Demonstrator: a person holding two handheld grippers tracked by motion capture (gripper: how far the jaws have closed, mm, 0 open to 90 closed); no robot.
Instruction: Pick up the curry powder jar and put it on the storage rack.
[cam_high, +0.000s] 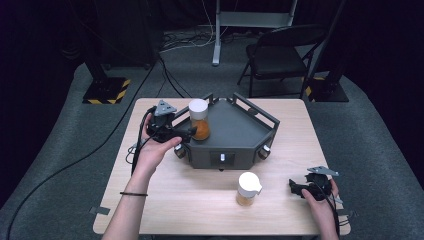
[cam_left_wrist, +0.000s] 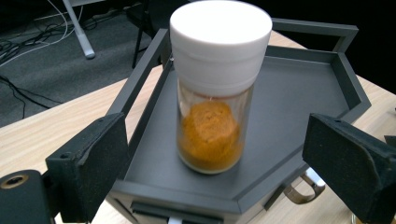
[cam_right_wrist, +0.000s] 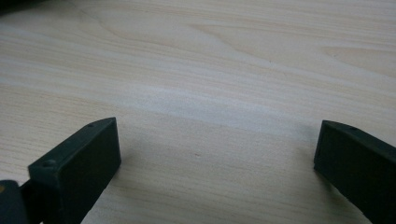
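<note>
Black jaws — white-capped orange spice jar (cam_left_wrist: 212, 93)

From the high view, the left gripper (cam_high: 186, 132) covers the lower left side of the spice jar on the tray (cam_high: 200, 119), so whether its tips touch the glass cannot be told from there. The tray's (cam_high: 235, 131) front panel carries a small pale mark, too small to read. In the left gripper view the tray's near corner and a metal handle (cam_left_wrist: 306, 186) run off the bottom edge, and both jaws are cut by the frame (the right one more so). The second jar (cam_high: 248, 189) on the table wears a white lid whose shape is too blurred to make out. The person's arms leave the picture at the bottom edge.
</note>
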